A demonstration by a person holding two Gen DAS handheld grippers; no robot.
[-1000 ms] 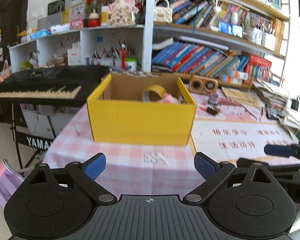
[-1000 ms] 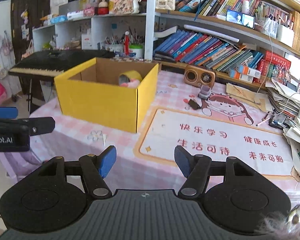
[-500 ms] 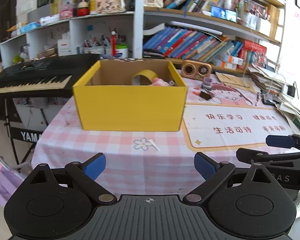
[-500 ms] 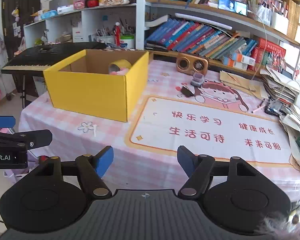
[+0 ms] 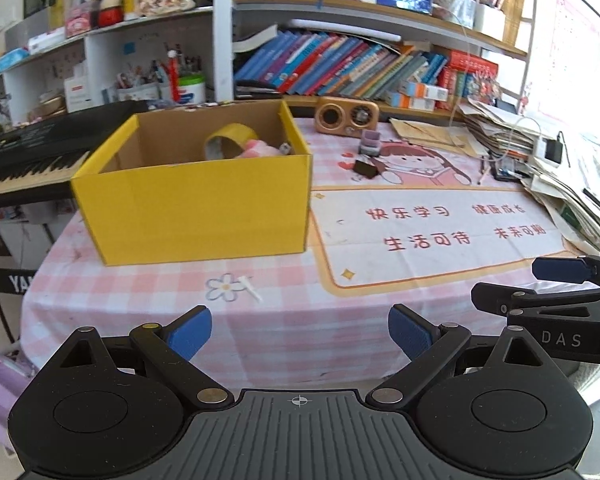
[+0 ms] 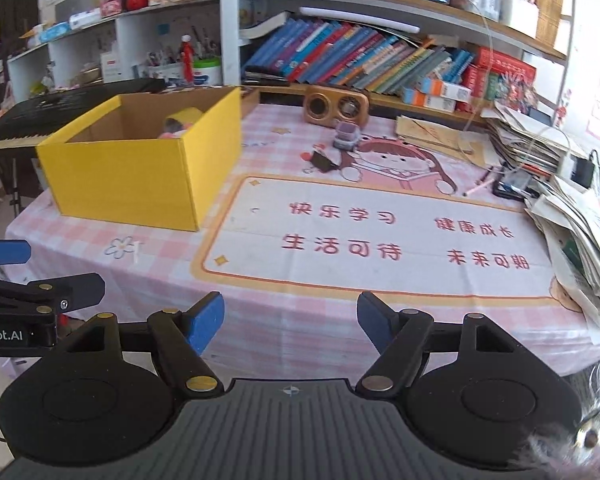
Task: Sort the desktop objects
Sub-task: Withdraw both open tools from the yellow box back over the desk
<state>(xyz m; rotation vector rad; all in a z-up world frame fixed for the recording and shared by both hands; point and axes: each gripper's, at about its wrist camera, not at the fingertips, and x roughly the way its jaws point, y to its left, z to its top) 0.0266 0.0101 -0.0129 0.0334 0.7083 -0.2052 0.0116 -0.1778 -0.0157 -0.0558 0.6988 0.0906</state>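
Desktop objects are partly sorted, judging by the yellow box (image 5: 192, 200) at centre left of the left wrist view: a roll of yellow tape (image 5: 230, 142) and something pink (image 5: 258, 148) already lie inside it, with a smaller item beside them too blurred to name. Further right, upper centre, several pieces remain out on the pink checked tablecloth (image 5: 284, 344): a wooden radio (image 5: 347, 115) near the shelf, a small lilac container (image 5: 371, 142) in front of it, and a black binder clip (image 5: 365, 169) on the cartoon desk mat (image 5: 440, 236). At the far right a pen (image 6: 480, 188) and a small dark gadget (image 6: 510, 186) lie against the paper stacks (image 6: 572, 216). So the job looks roughly begun, with most still to collect.

Bottom of each view: the left gripper (image 5: 299, 331) stands wide apart and empty; the right gripper (image 6: 290, 320) is opening, nothing between its pads, both short of the table's near edge.
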